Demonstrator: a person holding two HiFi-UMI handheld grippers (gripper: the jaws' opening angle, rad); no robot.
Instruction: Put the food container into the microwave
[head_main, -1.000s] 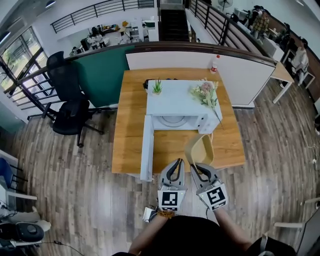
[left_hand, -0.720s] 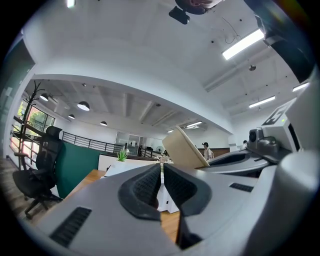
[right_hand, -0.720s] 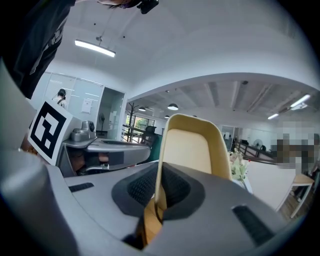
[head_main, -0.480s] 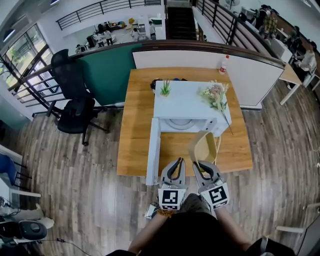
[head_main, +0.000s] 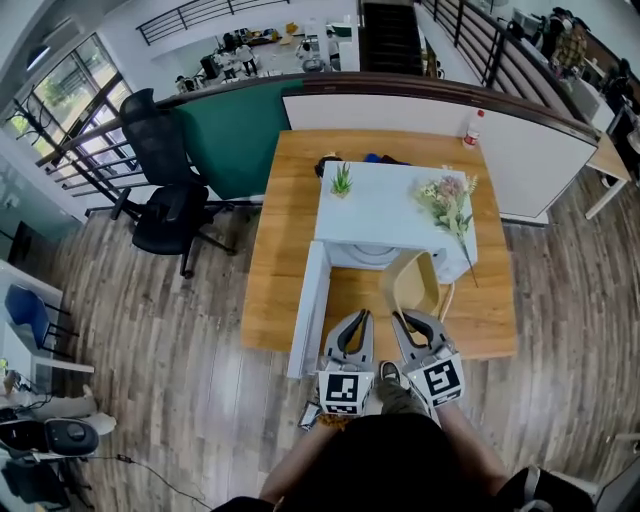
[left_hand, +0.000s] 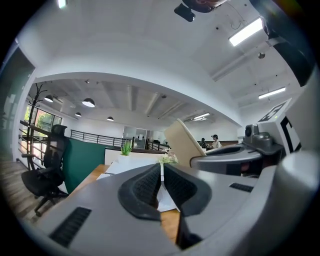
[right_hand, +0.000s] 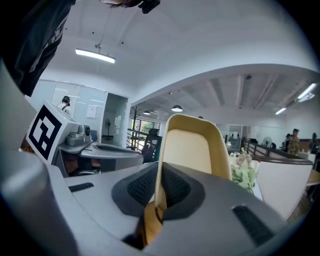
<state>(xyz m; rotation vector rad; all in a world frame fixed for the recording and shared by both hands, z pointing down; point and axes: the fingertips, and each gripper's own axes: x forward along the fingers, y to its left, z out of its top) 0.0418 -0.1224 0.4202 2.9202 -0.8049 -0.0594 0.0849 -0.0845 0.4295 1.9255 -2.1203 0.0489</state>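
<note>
The food container (head_main: 415, 283) is a shallow, pale cream tray with rounded corners and a smooth, matte look. It is tipped up on edge above the near part of the tabletop (head_main: 280, 250), just in front of the microwave's open mouth and not inside it. The right hand-held gripper (head_main: 410, 322) has its ribbed dark pads clamped on the container's near rim (right_hand: 192, 150), with the jaws nearly together. Just beside it, the left hand-held gripper (head_main: 356, 322) has its jaws closed on nothing.

The microwave (head_main: 385, 205) is a white box on the wooden tabletop. Its door (head_main: 308, 300) is swung out to the left and lies close beside the left hand-held gripper. On its top stand a small green plant (head_main: 342, 181) and a pale bouquet (head_main: 448, 198), whose stem hangs over the right front corner near the container. A bottle (head_main: 473, 128) stands at the far right corner. A black office chair (head_main: 165, 200) stands well apart on the plank floor (head_main: 150, 340).
</note>
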